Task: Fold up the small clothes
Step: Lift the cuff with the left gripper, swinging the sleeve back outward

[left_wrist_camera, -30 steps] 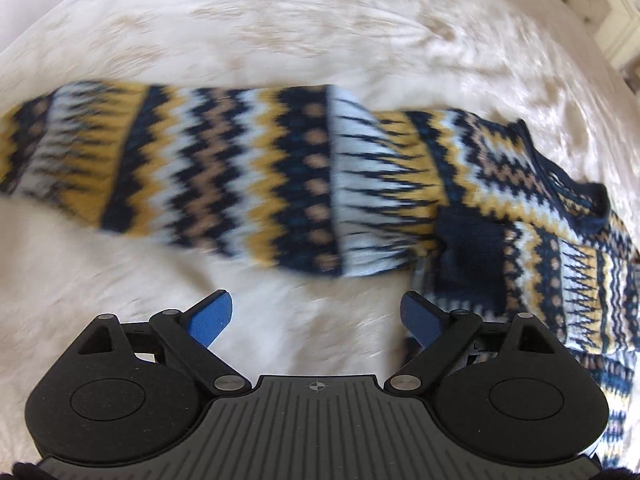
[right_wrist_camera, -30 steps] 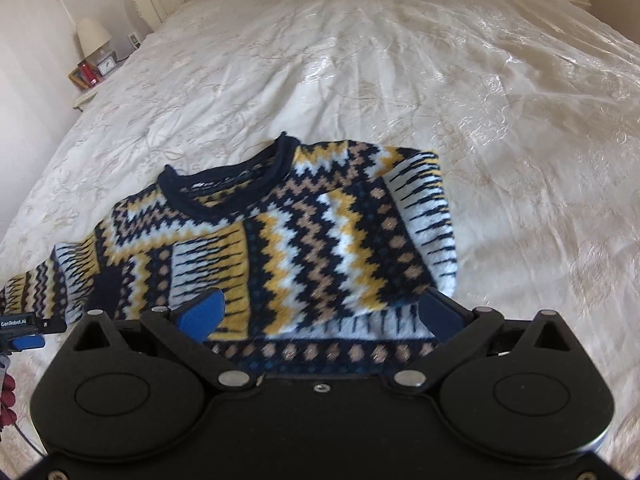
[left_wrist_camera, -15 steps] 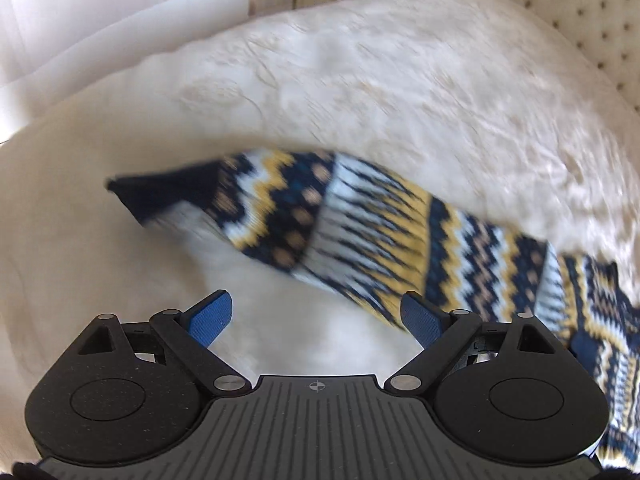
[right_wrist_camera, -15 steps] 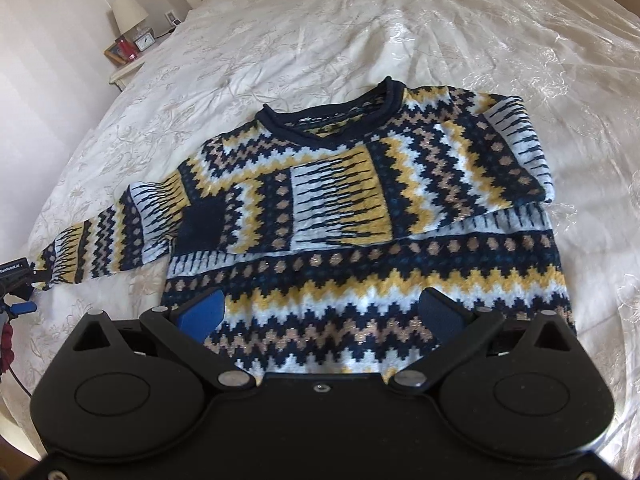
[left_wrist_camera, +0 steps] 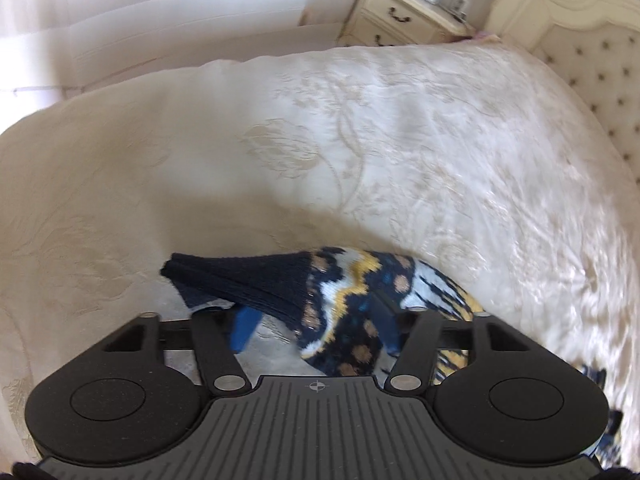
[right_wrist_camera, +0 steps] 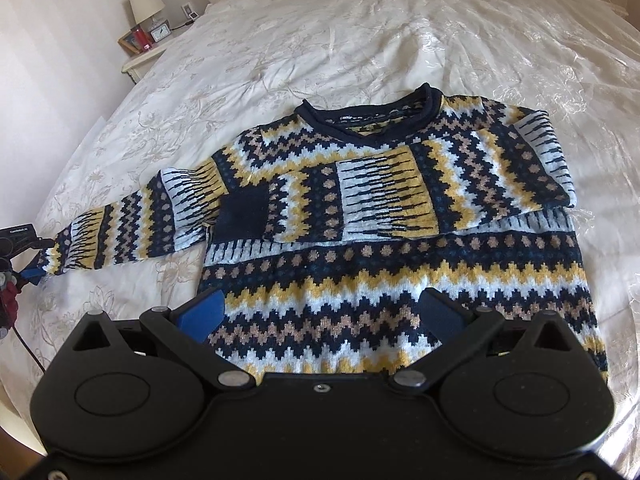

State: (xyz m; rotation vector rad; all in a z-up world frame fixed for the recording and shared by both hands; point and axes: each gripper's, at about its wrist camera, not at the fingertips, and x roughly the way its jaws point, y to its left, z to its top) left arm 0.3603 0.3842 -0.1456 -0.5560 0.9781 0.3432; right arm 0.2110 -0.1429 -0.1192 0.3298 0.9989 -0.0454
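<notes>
I have the knitted zigzag sweater (right_wrist_camera: pixel 384 216) lying flat on the quilted bed (right_wrist_camera: pixel 360 32), one sleeve already crossed over the chest. My left hand-held gripper (left_wrist_camera: pixel 316 326) straddles the ribbed navy cuff (left_wrist_camera: pixel 240 280), fingers spread, not yet clamped. My right hand-held gripper (right_wrist_camera: pixel 320 312) hovers unclenched over the hem.

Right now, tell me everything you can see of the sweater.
The sweater is a thick knit with navy, mustard, white and tan zigzag bands and a navy rolled collar. It lies flat, front up, on the cream bedspread. One sleeve is folded across the chest; the other stretches sideways, its navy cuff between the fingers of the left tool.
</notes>
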